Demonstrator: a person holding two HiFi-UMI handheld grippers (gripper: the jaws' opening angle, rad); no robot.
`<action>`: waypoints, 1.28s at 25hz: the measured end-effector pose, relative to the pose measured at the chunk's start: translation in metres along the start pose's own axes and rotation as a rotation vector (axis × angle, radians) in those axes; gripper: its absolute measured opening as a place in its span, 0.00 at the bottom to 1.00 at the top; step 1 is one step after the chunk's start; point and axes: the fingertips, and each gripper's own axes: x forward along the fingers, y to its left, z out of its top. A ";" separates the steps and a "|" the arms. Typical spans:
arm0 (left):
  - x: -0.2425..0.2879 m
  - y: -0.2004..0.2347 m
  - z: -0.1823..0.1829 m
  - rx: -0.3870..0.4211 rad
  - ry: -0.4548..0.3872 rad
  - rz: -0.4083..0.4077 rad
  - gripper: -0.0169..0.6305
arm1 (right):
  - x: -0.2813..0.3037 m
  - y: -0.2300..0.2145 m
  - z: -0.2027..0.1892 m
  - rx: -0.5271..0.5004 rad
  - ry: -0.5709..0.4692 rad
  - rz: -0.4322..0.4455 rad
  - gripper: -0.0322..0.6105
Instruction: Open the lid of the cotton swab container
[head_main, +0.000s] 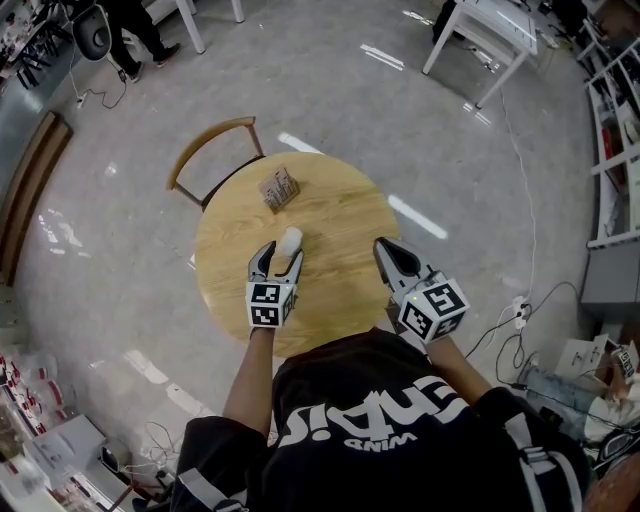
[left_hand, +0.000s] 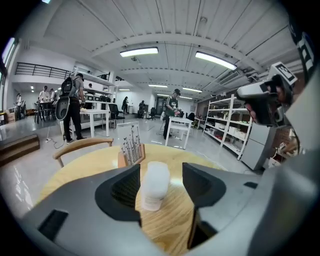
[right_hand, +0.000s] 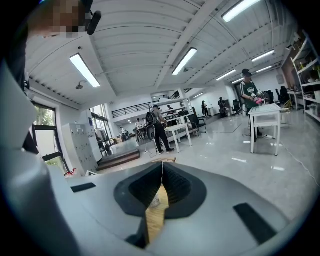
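Observation:
A small white, translucent cotton swab container stands upright on the round wooden table. My left gripper is open, its jaws on either side of the container with gaps to both pads. The container's lid looks closed. My right gripper is shut with nothing between its pads, hovering over the table's right side, well apart from the container.
A wooden holder with thin upright sticks stands on the table beyond the container. A wooden chair is at the table's far left edge. White tables and shelving stand further off, with people in the background.

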 end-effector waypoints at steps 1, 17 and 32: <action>0.002 0.002 -0.002 -0.003 0.004 0.003 0.41 | 0.000 0.000 0.000 0.000 0.001 -0.003 0.05; 0.042 0.011 -0.050 0.021 0.127 0.016 0.44 | -0.008 -0.008 -0.006 -0.003 0.033 -0.048 0.05; 0.063 0.017 -0.077 0.017 0.183 0.045 0.44 | -0.002 -0.004 -0.008 -0.006 0.052 -0.040 0.05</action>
